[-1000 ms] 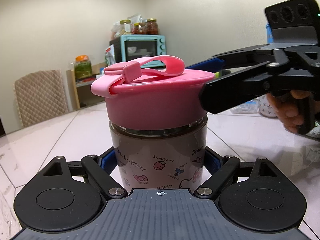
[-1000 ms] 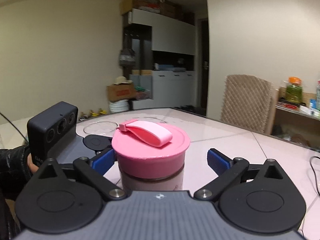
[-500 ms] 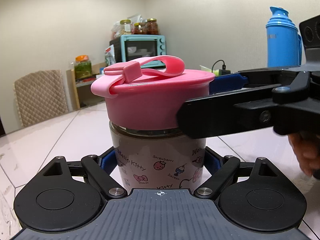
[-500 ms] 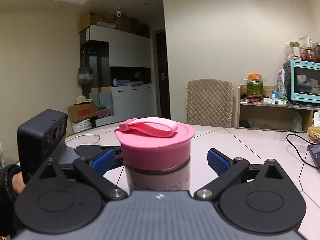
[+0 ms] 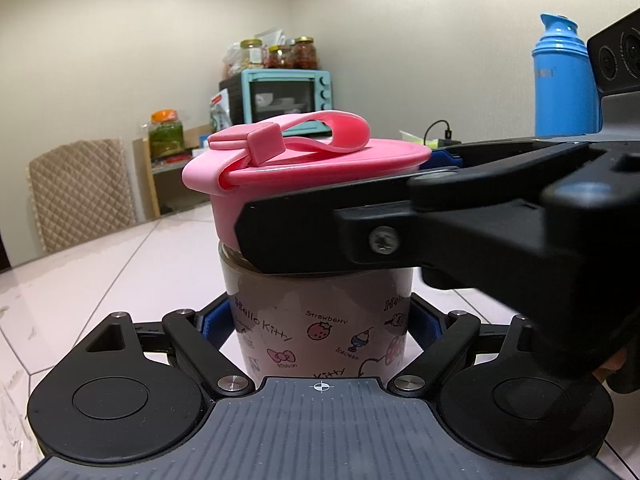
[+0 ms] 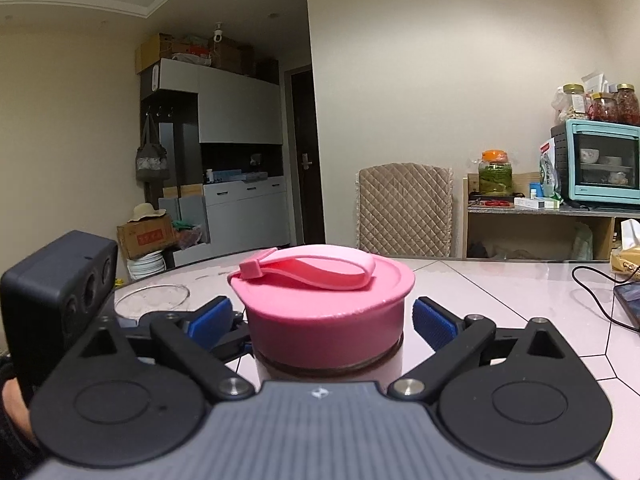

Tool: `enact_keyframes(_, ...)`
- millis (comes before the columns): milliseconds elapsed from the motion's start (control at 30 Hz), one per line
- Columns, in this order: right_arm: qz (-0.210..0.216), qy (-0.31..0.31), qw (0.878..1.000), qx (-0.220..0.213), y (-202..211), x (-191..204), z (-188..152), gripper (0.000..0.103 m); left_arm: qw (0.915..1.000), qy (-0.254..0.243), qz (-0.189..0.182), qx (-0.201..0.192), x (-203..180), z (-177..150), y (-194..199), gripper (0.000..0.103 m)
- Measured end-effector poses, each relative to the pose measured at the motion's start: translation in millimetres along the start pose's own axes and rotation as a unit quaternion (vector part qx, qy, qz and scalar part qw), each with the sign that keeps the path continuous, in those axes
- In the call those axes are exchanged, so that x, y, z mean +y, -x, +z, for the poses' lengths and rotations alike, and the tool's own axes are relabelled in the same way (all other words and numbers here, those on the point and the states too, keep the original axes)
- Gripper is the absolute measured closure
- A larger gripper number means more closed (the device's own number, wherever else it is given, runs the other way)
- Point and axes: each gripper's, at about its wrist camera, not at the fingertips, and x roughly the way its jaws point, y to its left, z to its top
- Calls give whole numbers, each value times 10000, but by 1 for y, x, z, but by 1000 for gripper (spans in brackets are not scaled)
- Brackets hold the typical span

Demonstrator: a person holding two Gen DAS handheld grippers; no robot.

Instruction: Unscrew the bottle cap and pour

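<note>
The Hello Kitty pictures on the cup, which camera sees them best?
The left wrist view. It faces the cup side-on, so the strawberry, bow and ice cream drawings show clearly between the left gripper pads. The right wrist view looks from higher up: the pink cap fills it, with only a plain strip of cup below, no drawings.

Both wrist cameras are looking forward along their tools, very near, from crossing directions, sharing the pink cap (image 5: pixel 308 184) (image 6: pixel 324 312) between the fingers.

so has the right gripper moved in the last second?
Yes. In the left wrist view the right gripper has slid leftward across the pink cap, uncovering the blue thermos; its pads now flank the cap.
</note>
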Motion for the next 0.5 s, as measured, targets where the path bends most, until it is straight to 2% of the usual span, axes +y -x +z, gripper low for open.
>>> enact_keyframes(100,51,87,9999,41,-2,0,0,16,10000,1,-1,0,1,0,0,13)
enact_keyframes(367,607,220,9978,131,-3,-13,4,18,10000,-2,0,-1,-1,0,-1,13)
enact_keyframes(500,1383,365,9894,251,-8,-37,9,18,10000,-3,1,-1,-3,0,0,13)
